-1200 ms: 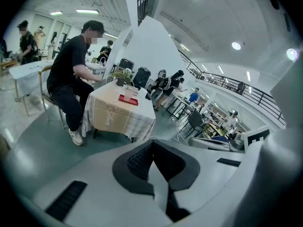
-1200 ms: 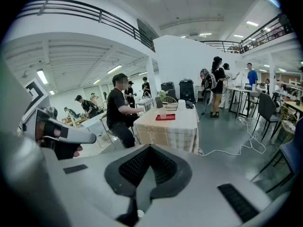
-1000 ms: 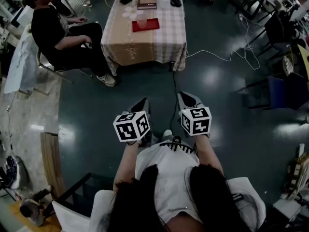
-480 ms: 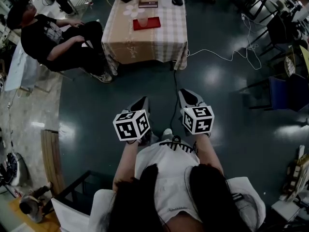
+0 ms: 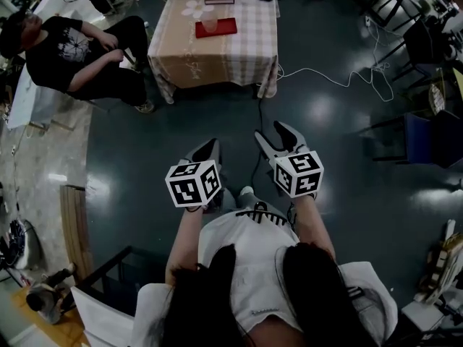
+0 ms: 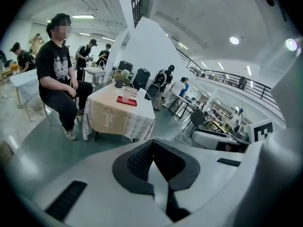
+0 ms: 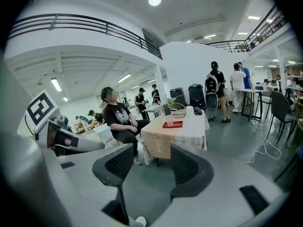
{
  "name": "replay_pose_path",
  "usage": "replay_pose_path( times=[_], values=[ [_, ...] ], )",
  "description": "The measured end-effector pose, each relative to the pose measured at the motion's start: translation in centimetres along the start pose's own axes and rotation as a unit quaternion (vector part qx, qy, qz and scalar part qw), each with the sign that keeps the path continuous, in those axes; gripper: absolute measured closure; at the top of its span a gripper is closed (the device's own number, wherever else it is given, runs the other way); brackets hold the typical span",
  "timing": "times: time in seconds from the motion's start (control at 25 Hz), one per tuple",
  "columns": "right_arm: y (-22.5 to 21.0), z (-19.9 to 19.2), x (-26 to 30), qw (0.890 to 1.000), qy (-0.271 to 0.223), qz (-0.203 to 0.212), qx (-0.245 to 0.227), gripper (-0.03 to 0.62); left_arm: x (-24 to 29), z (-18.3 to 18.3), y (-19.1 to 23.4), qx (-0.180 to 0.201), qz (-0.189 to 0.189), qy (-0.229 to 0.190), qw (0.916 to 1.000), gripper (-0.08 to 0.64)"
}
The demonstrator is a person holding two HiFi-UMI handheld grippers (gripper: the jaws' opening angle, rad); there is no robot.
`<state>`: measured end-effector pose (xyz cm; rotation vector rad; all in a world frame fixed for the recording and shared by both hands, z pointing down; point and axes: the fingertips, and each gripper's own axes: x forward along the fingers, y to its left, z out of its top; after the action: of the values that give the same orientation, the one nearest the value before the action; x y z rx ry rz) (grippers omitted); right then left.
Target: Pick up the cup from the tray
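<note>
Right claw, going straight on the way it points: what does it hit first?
Probably the bare floor short of the cloth-covered table; depth is unclear. The right claw has just been opening, with nothing between its jaws.

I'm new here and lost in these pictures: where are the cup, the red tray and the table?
cup (image 5: 210, 24), head view, on its pale body.
red tray (image 5: 226, 27), head view, on its bare right part.
table (image 5: 242, 49), head view, on its checked cloth.

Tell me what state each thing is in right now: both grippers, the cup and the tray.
Left gripper: shut, empty.
Right gripper: open, jaws have just been opening, nothing between them.
Cup: upright on the tray, untouched.
Tray: flat on the table.
</note>
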<state>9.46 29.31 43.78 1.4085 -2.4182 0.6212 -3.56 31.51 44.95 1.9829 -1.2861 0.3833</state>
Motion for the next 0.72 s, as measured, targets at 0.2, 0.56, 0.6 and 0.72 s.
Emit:
replay_pose_path(
  times=[0.2,0.56,0.6,0.72],
  values=[
    [-0.8,0.4,0.5,1.000,-0.002,0.013,-0.007,0.351,0.8,1.0,-0.9,0.012,0.003,-0.015,0.9998,0.552],
    [-2.5,3.1,4.8,0.999,-0.011,0.020,-0.025,0.318,4.8,4.2,0.8,0.021,0.008,-0.017,0.9996,0.552],
    [-2.6,3.5,5.4,0.999,-0.010,0.020,-0.028,0.314,5.2,4.9,1.1,0.020,0.008,-0.017,0.9996,0.552],
    [-2.8,5.3,8.0,0.999,-0.007,0.025,-0.040,0.314,6.7,7.5,2.3,0.018,0.003,-0.021,0.9996,0.552]
  ],
)
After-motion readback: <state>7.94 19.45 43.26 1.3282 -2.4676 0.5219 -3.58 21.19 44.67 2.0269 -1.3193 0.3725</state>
